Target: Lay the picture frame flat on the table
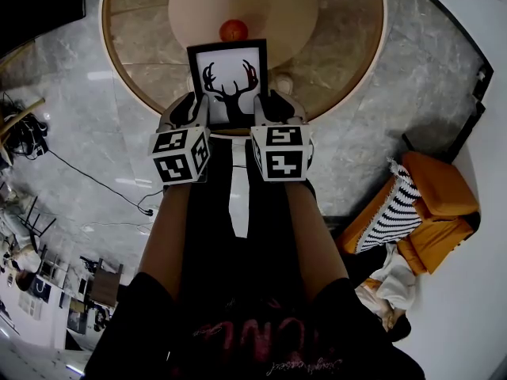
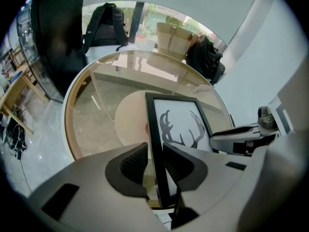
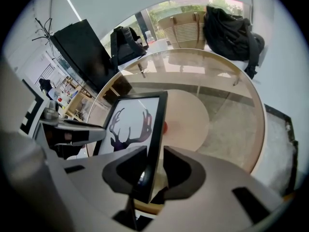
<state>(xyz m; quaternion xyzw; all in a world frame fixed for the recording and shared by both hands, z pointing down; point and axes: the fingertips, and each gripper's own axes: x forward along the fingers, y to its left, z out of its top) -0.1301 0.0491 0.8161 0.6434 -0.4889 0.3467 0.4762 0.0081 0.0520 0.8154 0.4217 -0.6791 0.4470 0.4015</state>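
A black picture frame (image 1: 230, 74) with a deer-antler print stands roughly upright over the near edge of the round glass-topped table (image 1: 348, 70). My left gripper (image 1: 190, 105) is shut on its left side bar, my right gripper (image 1: 273, 101) on its right side bar. In the left gripper view the frame (image 2: 181, 124) has its edge pinched between the jaws of the left gripper (image 2: 155, 166). The right gripper view shows the frame (image 3: 133, 124) held the same way by the right gripper (image 3: 150, 168). The frame's bottom edge is hidden behind the grippers.
A small orange ball (image 1: 234, 30) lies on the table's pale inner disc just behind the frame. An orange armchair (image 1: 432, 204) with a striped cushion stands on the floor at right. Cables (image 1: 103, 184) trail at left. Chairs with dark bags (image 3: 231, 28) stand past the table.
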